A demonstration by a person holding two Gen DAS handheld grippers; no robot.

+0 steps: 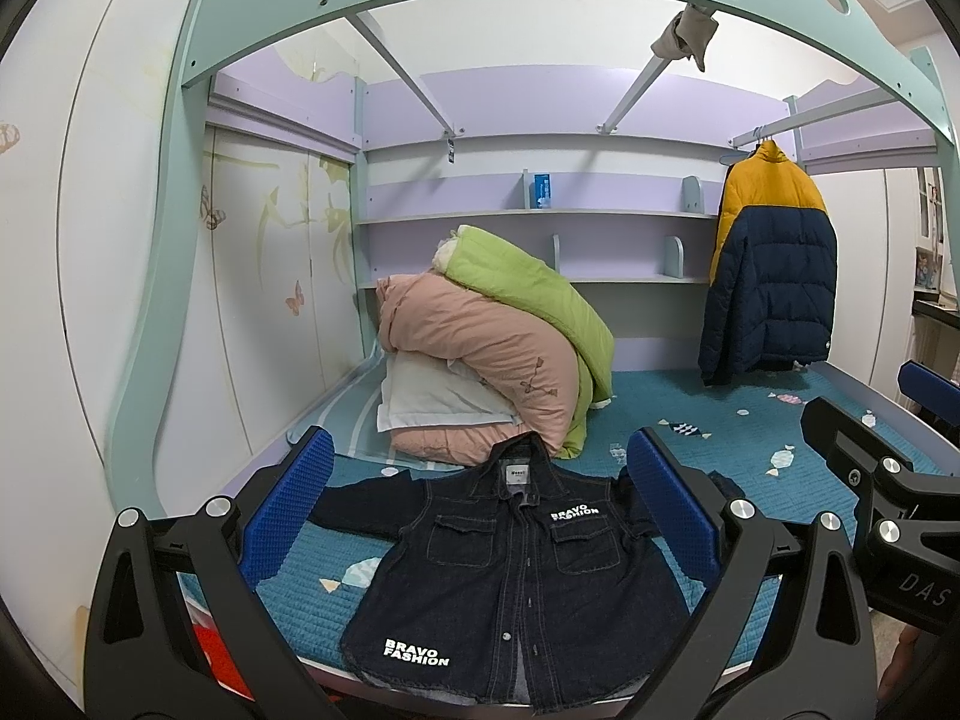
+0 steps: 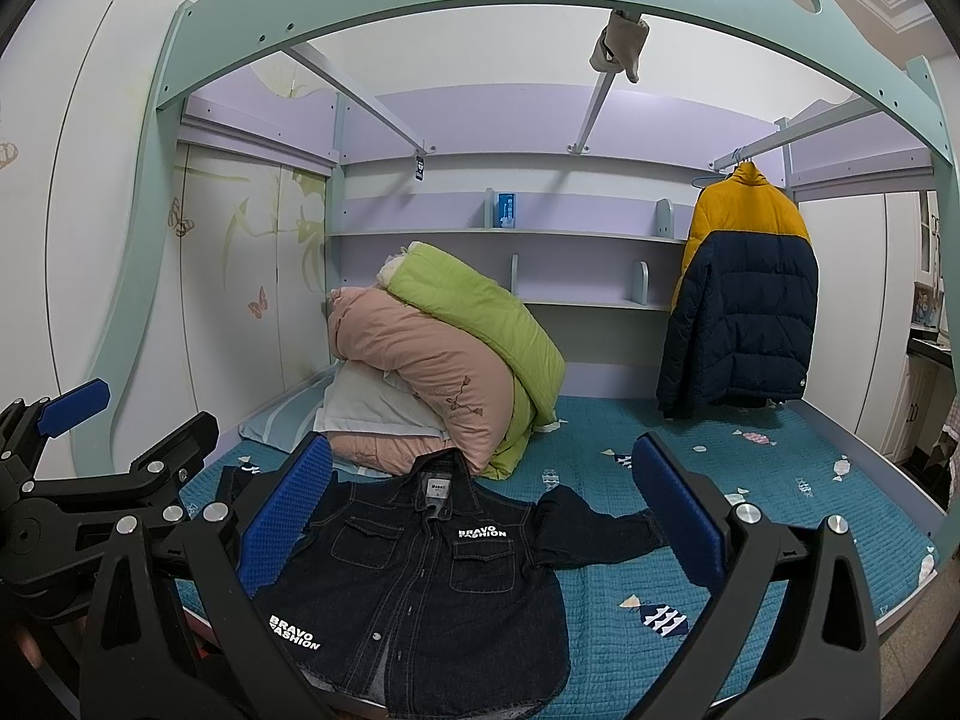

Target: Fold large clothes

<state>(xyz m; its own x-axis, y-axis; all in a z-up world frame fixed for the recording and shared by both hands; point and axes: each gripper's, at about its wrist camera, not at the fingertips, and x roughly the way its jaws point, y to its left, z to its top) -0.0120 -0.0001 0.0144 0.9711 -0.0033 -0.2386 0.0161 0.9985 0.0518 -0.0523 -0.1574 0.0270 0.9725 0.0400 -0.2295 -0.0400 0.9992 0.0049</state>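
A dark denim jacket (image 1: 510, 576) with white "BRAVO FASHION" print lies flat, front up and buttoned, sleeves spread, at the front edge of the blue quilted bed (image 1: 750, 450). It also shows in the right wrist view (image 2: 420, 576). My left gripper (image 1: 480, 510) is open and empty, held above the jacket's front. My right gripper (image 2: 480, 516) is open and empty, over the jacket's right half. Each gripper shows at the edge of the other's view: the right one (image 1: 912, 420), the left one (image 2: 90, 426).
A pile of pink and green quilts with a white pillow (image 1: 498, 360) sits behind the jacket. A yellow and navy puffer jacket (image 1: 768, 264) hangs at the back right. Shelves (image 1: 540, 216) line the back wall. A green bed frame (image 1: 180, 240) arches overhead.
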